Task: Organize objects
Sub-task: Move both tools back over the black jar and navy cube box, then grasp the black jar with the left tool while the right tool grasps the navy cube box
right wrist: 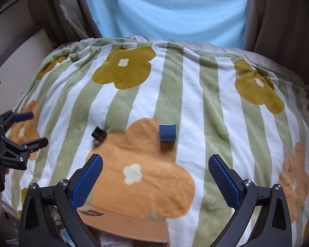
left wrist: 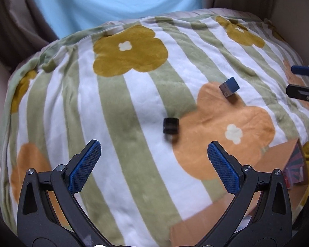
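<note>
A small black cylinder (left wrist: 171,125) lies on the flowered blanket (left wrist: 134,103), just ahead of my open, empty left gripper (left wrist: 154,154). A small blue box (left wrist: 229,87) lies farther right on an orange flower. In the right wrist view the blue box (right wrist: 167,132) sits ahead of my open, empty right gripper (right wrist: 155,168), and the black cylinder (right wrist: 98,133) lies to its left. The left gripper (right wrist: 33,128) shows at the left edge there; the right gripper (left wrist: 296,80) shows at the right edge of the left view.
A cardboard box (left wrist: 278,164) with open flaps sits at the blanket's near edge, holding packets; it also shows in the right wrist view (right wrist: 129,224). A light blue sheet (right wrist: 164,8) and beige curtains (right wrist: 282,16) hang behind the bed.
</note>
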